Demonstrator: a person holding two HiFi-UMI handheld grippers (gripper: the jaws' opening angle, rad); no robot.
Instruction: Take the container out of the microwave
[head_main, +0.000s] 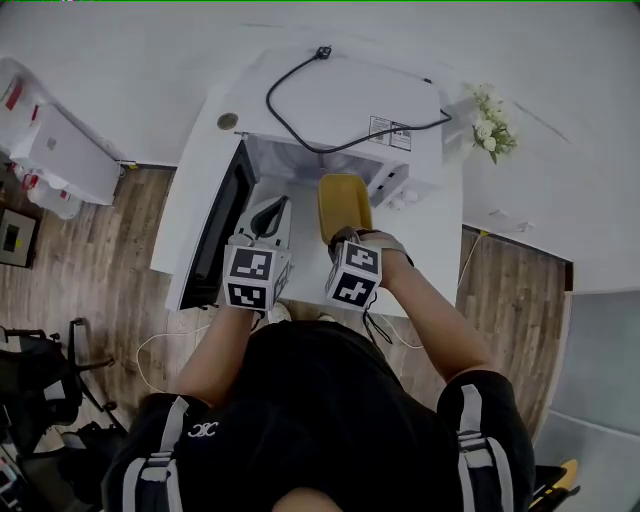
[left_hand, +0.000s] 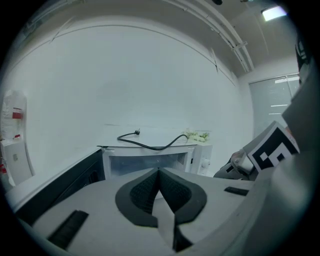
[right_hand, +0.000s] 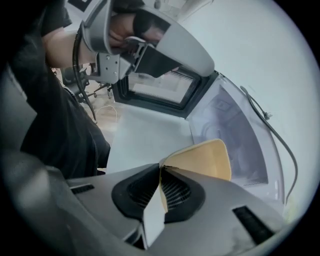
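Observation:
A yellow, shallow container (head_main: 344, 203) hangs just in front of the open white microwave (head_main: 340, 105), over the table. My right gripper (head_main: 341, 238) is shut on its near rim; in the right gripper view the pads (right_hand: 172, 190) pinch the rim of the container (right_hand: 202, 160), with the microwave's empty cavity (right_hand: 225, 125) behind it. My left gripper (head_main: 271, 214) is level beside it on the left, shut with nothing in it; in the left gripper view its jaws (left_hand: 159, 173) meet in front of the microwave (left_hand: 150, 161).
The microwave's black door (head_main: 220, 225) stands swung open to the left. A black power cord (head_main: 300, 100) lies on top of the microwave. A small bunch of white flowers (head_main: 490, 125) stands to its right. The white table (head_main: 310, 270) ends near my body.

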